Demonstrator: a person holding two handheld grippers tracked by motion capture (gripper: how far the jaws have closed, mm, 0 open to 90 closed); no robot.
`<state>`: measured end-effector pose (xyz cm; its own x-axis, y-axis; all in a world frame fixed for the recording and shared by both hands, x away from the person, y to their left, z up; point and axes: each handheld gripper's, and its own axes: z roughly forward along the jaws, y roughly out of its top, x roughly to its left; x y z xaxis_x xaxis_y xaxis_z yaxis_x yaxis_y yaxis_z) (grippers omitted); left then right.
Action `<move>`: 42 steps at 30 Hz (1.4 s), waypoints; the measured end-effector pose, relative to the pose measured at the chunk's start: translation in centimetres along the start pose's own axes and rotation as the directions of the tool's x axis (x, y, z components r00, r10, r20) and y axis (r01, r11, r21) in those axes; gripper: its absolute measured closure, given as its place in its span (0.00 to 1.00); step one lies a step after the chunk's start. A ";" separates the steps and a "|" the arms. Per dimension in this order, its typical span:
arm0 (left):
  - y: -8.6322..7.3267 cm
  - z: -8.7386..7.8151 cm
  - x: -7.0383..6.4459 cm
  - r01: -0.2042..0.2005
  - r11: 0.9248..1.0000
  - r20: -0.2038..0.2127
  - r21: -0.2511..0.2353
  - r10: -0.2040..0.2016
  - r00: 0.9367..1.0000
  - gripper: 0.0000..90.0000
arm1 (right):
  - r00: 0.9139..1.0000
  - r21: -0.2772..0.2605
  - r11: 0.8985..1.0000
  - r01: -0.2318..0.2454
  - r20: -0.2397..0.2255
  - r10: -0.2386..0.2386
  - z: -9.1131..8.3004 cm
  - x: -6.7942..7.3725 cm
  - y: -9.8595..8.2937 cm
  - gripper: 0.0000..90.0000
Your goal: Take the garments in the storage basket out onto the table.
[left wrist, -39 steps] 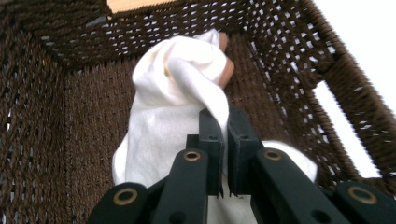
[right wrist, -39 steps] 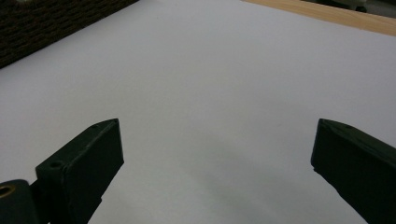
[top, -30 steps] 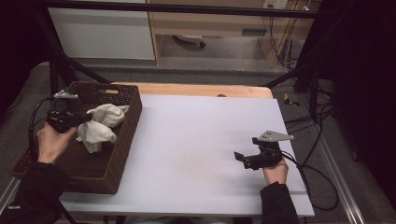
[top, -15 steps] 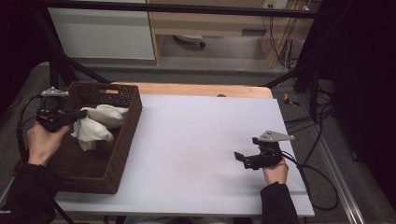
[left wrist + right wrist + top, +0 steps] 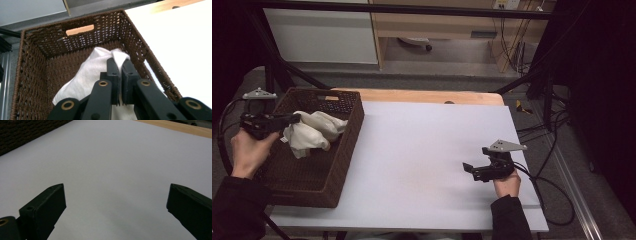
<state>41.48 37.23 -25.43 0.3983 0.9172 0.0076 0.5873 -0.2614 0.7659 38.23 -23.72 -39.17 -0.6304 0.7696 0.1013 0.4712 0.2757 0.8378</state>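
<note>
High view: my left gripper (image 5: 292,119) holds the white cloth (image 5: 314,131) above the brown basket (image 5: 337,165) at the table's (image 5: 422,145) left edge; my right gripper (image 5: 472,170) rests near the right edge, well apart from it.
Left gripper view: my jaws are clamped narrow on a fold of the cloth (image 5: 85,75), which hangs inside the basket (image 5: 35,57).
Right gripper view: my jaws stand wide over bare table (image 5: 120,167).

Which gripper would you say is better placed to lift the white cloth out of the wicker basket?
Left. The left gripper is shut on the white cloth over the basket; the right gripper is open above the table.
</note>
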 end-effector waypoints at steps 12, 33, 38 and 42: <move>0.7 -1.7 -0.1 -0.012 1.000 0.009 -0.016 0.012 1.000 0.96 | 1.000 -0.002 1.000 0.001 0.001 -0.001 0.0 0.0 0.0 0.03; 1.5 -4.5 0.1 -0.018 0.998 0.037 -0.062 0.020 0.999 0.96 | 1.000 0.001 1.000 0.000 -0.002 0.000 0.0 0.0 0.0 0.03; 1.9 -5.0 0.0 -0.026 0.998 0.037 -0.064 0.028 0.999 0.96 | 1.000 -0.002 1.000 0.000 -0.001 -0.001 0.0 0.0 0.0 0.03; 2.2 -5.4 -0.1 -0.023 0.997 0.046 -0.073 0.026 0.999 0.96 | 1.000 -0.002 1.000 0.000 -0.001 0.000 0.0 0.0 0.0 0.03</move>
<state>38.94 38.21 -20.32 0.4452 0.8954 -0.0019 0.5250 -0.2593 0.8106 38.21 -23.71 -39.16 -0.6312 0.7690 0.1015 0.4698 0.2749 0.8389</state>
